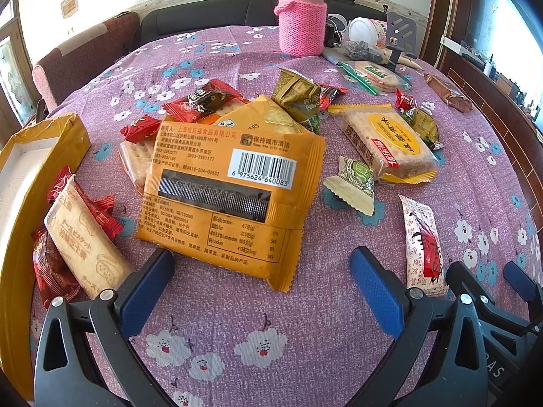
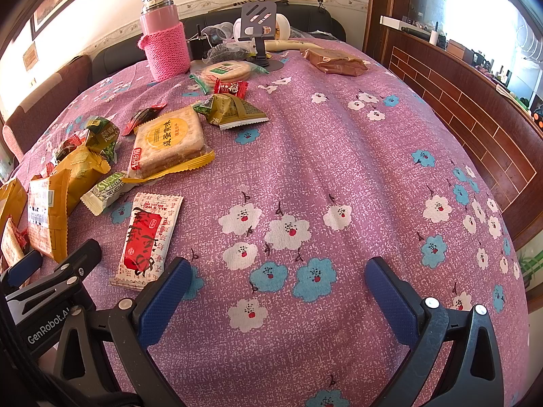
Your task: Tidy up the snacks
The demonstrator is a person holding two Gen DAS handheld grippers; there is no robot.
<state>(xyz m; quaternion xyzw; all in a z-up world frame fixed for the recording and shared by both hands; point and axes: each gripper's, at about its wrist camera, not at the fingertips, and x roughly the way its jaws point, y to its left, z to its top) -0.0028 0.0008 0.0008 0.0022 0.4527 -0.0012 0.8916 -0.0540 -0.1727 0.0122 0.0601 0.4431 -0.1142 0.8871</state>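
Note:
Snack packets lie scattered on a purple flowered tablecloth [image 1: 258, 308]. An orange cracker packet [image 1: 230, 196] lies barcode up, just beyond my open left gripper [image 1: 261, 271], whose blue pads hold nothing. Left of it a yellow box [image 1: 37, 156] holds a cheese biscuit pack [image 1: 85, 237] and red packets. A clear-wrapped egg-yolk biscuit pack [image 1: 390, 142] [image 2: 169, 139], a cream candy [image 1: 354, 183] and a white-and-red packet [image 1: 424, 240] [image 2: 146, 240] lie to the right. My right gripper [image 2: 275, 281] stands open over bare cloth, the white-and-red packet just outside its left finger.
A pink flask in a knitted sleeve [image 1: 302, 10] [image 2: 164, 34] stands at the table's far side, next to a phone stand [image 2: 259, 30], a round cracker pack [image 2: 225, 71] and a brown bag [image 2: 334, 61]. A wooden counter [image 2: 475, 101] runs along the right.

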